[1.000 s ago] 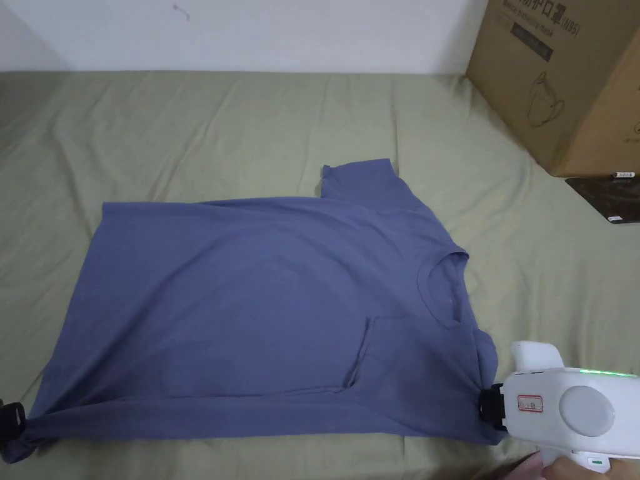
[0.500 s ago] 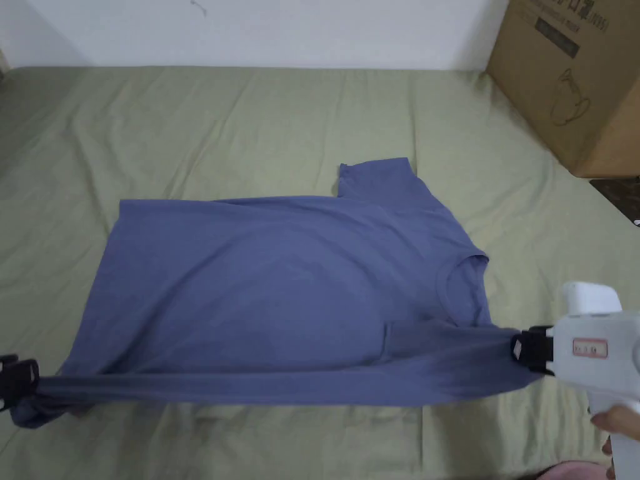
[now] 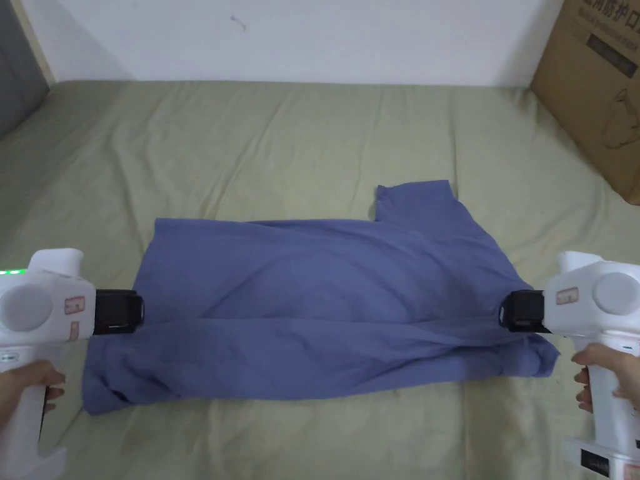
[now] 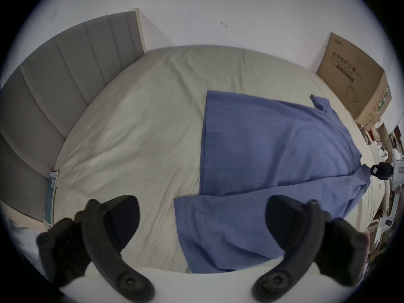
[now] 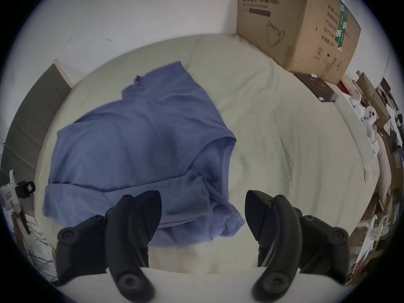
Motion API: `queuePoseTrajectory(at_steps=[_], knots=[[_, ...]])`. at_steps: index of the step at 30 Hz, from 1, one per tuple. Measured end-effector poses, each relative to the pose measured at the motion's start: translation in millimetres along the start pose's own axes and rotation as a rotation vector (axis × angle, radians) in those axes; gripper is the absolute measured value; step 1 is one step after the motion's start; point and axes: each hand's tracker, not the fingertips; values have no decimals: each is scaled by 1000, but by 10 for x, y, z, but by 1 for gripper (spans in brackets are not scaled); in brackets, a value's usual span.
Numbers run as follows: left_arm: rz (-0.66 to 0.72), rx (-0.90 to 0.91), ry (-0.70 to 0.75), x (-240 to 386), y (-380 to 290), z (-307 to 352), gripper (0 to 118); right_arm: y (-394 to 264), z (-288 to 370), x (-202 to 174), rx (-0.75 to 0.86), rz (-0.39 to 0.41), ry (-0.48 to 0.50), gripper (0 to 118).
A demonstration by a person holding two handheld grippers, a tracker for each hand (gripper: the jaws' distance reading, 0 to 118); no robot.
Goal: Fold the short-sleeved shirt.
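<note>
The blue short-sleeved shirt [image 3: 325, 300] lies sideways on the green bed sheet [image 3: 281, 144], its near long edge folded over onto the body. One sleeve [image 3: 415, 197] sticks out at the far side. My left gripper [image 3: 134, 311] sits at the shirt's left end, level with the fold. In the left gripper view the left gripper [image 4: 202, 202] is open, jaws wide apart, above the shirt [image 4: 273, 143]. My right gripper [image 3: 509, 310] is at the collar end. In the right gripper view the right gripper [image 5: 203, 196] is open too, and the shirt [image 5: 131, 146] lies below it.
A large cardboard box [image 3: 600, 81] stands on the bed at the far right. A grey padded headboard [image 4: 54, 89] lines the left end, with a flat object [image 4: 51, 196] beside it. White wall runs behind. Clutter [image 5: 371, 122] sits past the bed's right side.
Both grippers carried the shirt's near edge up and over onto the body, then let go; their jaws now stand open. The head camera has shifted, too.
</note>
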Motion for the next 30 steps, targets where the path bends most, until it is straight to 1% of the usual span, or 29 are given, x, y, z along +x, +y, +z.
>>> queuePoseTrajectory(at_steps=[1,2,3,4,5,6,7,8,9,11,12,13,14,15,16,17,18,20,21,22,23,24,25,26,27,28,29,30], knots=[[4,15,0,-28,-44,90,106,-32,105,4,5,-5,8,80],[5,13,4,-59,-85,167,98,-85,210,8,19,-4,17,59],[11,15,-1,-100,-154,266,78,-167,342,47,59,-1,43,26],[40,47,-43,-137,-248,372,33,-254,438,50,77,10,60,0],[61,54,-64,-155,-338,449,1,-337,489,40,71,18,37,0],[78,37,-80,-176,-431,502,0,-453,527,23,73,20,20,0],[81,25,-76,-189,-527,534,0,-545,537,42,66,29,24,0],[86,38,-74,-194,-625,570,0,-634,543,37,37,50,59,0],[89,36,-86,-189,-691,566,0,-724,537,22,21,49,74,0],[96,37,-71,-182,-760,535,0,-854,476,7,6,36,54,0],[105,44,-68,-199,-773,501,2,-909,447,9,-3,24,57,0],[132,37,-80,-206,-768,452,15,-962,422,12,-10,-1,70,0],[188,19,-84,-213,-760,395,53,-1003,403,13,-21,-27,83,0],[228,0,-105,-220,-762,319,87,-1031,382,8,-29,-40,90,0],[253,-25,-150,-217,-782,197,109,-1072,366,2,-28,-45,89,0],[269,-49,-161,-196,-808,97,114,-1101,353,-7,-29,-48,89,0],[268,-84,-154,-155,-829,7,106,-1124,334,-15,-32,-48,89,0],[234,-153,-134,-29,-880,-167,76,-1139,311,-11,-34,-54,88,0],[142,-137,11,2,-915,-291,70,-1125,297,-5,-25,-57,98,0],[94,-109,5,50,-900,-249,66,-1100,281,-1,-20,-62,97,6],[79,-105,-2,87,-859,-210,49,-1050,263,13,-12,-67,94,33],[74,-97,-2,98,-813,-172,31,-985,216,29,-8,-68,93,65],[64,-93,-18,105,-816,-121,14,-906,144,42,-6,-73,90,94],[68,-89,-68,109,-790,-108,10,-834,57,56,-9,-81,91,105],[92,-96,-58,128,-760,-123,10,-751,-43,102,-11,-82,96,105],[86,-104,-39,152,-747,-148,10,-672,-138,117,-7,-86,91,105],[71,-104,-39,151,-768,-125,10,-613,-263,130,-18,-75,68,101],[70,-104,-37,151,-765,-134,10,-562,-371,138,-56,-73,21,88]])
